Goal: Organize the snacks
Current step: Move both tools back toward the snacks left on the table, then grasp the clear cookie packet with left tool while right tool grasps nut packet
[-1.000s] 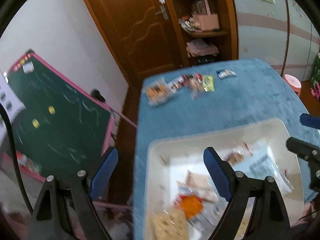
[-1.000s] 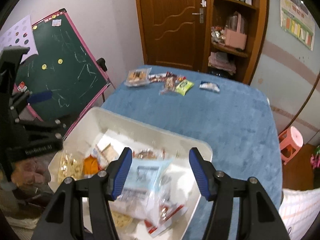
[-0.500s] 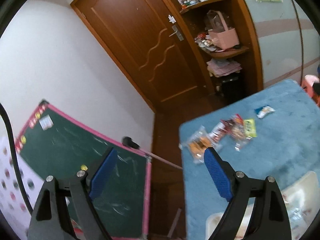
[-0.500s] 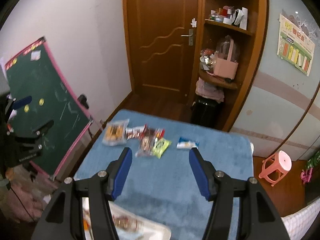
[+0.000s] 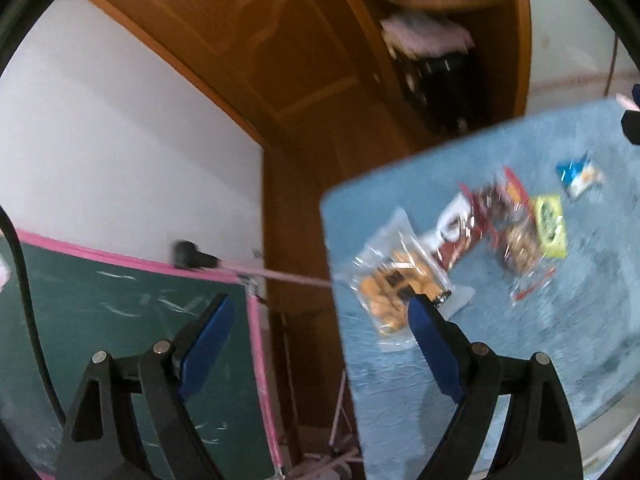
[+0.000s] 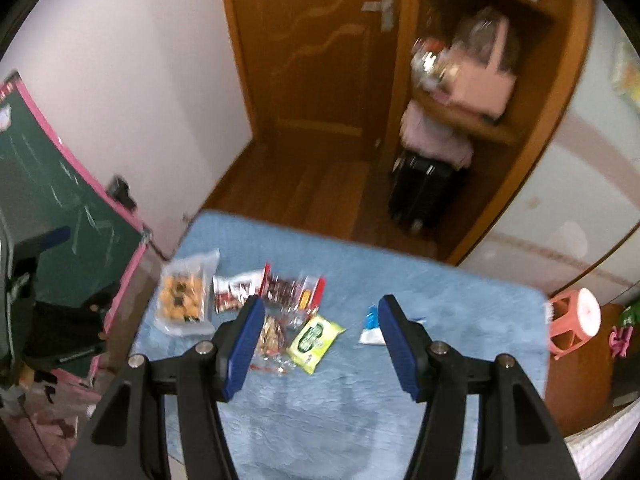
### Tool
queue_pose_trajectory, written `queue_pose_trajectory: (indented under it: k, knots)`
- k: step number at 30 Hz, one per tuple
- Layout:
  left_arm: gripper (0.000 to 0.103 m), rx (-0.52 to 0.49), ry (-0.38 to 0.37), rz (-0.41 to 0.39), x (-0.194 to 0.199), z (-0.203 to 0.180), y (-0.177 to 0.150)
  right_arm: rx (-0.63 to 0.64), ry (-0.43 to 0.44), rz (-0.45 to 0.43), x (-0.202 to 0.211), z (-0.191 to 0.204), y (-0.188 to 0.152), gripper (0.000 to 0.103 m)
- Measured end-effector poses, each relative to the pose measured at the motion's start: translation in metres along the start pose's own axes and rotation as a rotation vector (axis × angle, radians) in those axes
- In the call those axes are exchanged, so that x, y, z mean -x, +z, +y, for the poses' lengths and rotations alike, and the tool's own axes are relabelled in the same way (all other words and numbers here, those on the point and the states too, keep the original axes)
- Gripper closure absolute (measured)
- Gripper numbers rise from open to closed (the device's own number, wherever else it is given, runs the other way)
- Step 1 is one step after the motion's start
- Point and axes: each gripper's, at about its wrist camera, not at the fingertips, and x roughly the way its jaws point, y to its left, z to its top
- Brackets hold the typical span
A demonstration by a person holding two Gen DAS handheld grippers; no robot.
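**Both grippers empty above a blurred row of snack packets**

Motion blur smears both views, so no packet label can be read. In the left wrist view the blue table cover (image 5: 500, 340) is cut off at the right and bottom edges. The snacks lie in a loose row near its far edge: a clear bag of golden biscuits (image 6: 185, 294) at the left end, its long axis running away from the camera, then a red-and-white packet (image 6: 234, 290), a dark red packet (image 6: 290, 290), a clear bag of brown pieces (image 6: 272, 334), a yellow-green packet (image 6: 316, 336) lying diagonally, and a blue-and-white packet (image 6: 370, 326) partly hidden behind a finger. The left gripper (image 5: 318, 304) has its fingers wide apart over the table's left edge, holding nothing. The right gripper (image 6: 318, 306) has its fingers apart over the yellow-green packet, also empty.
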Motion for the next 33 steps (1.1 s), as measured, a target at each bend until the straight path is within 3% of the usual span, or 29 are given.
queue_pose_trajectory:
  k: [5,13,18,19,20,30,33]
  knots:
    - [0.015,-0.068,-0.032,0.076,-0.058,-0.035,-0.002,0.025,0.084,0.142,-0.077,0.020,-0.021,0.043]
    - [0.015,-0.017,-0.106,0.119,-0.100,-0.041,0.003,0.030,0.157,0.249,-0.143,0.039,-0.043,0.043]
    - [0.015,0.036,-0.153,0.123,-0.111,-0.035,0.003,0.054,0.167,0.256,-0.160,0.051,-0.046,0.043]
    - [0.015,0.043,-0.161,0.125,-0.112,-0.033,0.004,0.071,0.157,0.255,-0.161,0.055,-0.047,0.046]
    - [0.015,0.049,-0.165,0.128,-0.115,-0.033,0.003,0.081,0.149,0.270,-0.166,0.056,-0.049,0.057]
    - [0.015,0.110,-0.219,0.149,-0.127,-0.034,0.009,0.072,0.177,0.267,-0.162,0.030,-0.056,0.059]
    - [0.009,0.131,-0.216,0.152,-0.132,-0.034,0.011,0.054,0.196,0.265,-0.162,0.026,-0.056,0.058]
